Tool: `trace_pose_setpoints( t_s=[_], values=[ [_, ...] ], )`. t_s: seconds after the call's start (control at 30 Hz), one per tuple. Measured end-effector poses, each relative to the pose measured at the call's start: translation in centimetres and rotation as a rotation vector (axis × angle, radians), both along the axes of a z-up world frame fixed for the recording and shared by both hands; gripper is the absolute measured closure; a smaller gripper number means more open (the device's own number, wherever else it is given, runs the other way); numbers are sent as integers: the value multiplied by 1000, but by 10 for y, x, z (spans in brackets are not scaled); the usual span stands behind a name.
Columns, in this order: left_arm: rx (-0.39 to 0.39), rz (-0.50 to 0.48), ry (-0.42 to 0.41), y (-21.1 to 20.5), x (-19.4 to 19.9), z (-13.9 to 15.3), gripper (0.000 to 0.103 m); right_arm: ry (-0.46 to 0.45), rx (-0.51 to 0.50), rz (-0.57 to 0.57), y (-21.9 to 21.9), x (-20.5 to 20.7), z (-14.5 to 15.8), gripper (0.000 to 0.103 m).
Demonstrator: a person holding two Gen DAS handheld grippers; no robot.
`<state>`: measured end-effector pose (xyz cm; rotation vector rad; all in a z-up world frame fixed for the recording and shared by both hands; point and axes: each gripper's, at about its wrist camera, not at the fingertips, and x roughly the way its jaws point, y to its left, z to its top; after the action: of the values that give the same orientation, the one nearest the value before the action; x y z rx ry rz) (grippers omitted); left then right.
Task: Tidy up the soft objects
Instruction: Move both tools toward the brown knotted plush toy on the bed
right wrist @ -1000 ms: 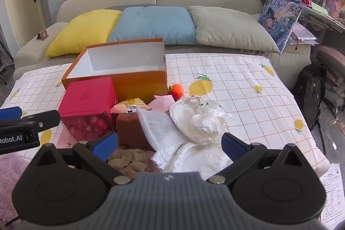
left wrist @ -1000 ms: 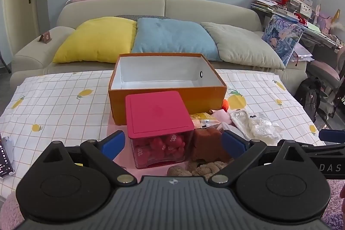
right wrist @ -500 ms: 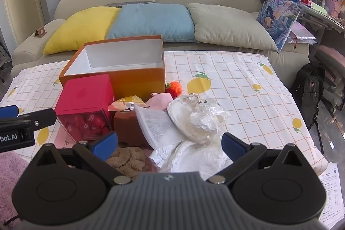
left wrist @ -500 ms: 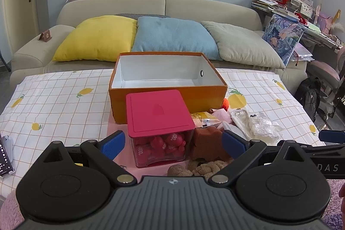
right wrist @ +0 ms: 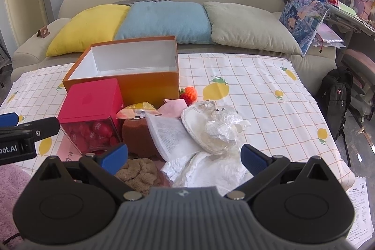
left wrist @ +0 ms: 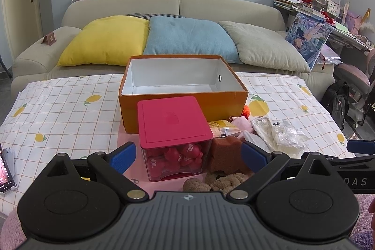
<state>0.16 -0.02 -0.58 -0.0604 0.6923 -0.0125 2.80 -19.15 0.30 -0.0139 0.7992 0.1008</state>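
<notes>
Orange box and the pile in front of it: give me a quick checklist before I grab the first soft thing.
1. Left gripper open, nothing held: ok.
2. Right gripper open, nothing held: ok.
3. Orange box open on top, nothing seen inside: ok.
4. Brown knitted toy in front of the right gripper, uncovered: ok.
5. Brown sponge free to lift: not ok, wedged beside the red-lidded container under wrappers.
6. Crochet strawberry reachable: cannot tell.
</notes>
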Motion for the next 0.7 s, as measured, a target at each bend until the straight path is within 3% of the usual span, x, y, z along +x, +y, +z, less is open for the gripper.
trace_pose_setpoints(
  t_s=[0.7],
  values=[
    [-2, 8, 13, 3, 2, 1, 0, 30, -9, 9, 3, 3, -5, 3]
  ],
)
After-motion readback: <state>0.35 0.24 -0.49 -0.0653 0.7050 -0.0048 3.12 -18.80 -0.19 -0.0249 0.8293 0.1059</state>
